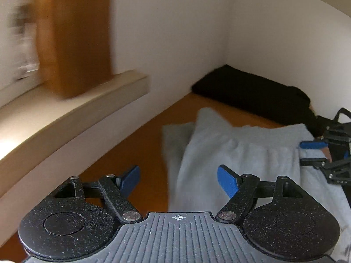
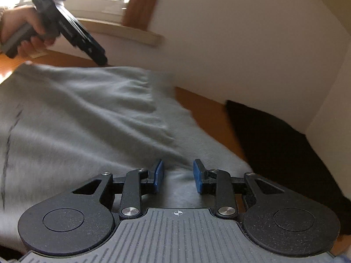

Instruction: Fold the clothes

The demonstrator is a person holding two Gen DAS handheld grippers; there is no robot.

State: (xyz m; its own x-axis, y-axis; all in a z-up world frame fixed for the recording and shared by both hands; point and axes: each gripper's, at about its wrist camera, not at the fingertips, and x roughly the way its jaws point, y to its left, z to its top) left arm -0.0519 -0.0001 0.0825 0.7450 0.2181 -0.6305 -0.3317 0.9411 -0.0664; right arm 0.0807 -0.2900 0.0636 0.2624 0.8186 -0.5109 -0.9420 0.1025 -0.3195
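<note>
The grey top [image 2: 92,118] lies at 12 o'clock, nearest the right gripper [image 2: 178,176]; both grippers, with the left gripper [image 1: 178,179], gape wide, holding nothing.

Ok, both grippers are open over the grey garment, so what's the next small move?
Probably close the right gripper on the raised ridge of the grey garment between its pads. The left gripper hangs wide open, off the garment's left edge, gripping nothing, so the right has the readier grasp.
</note>
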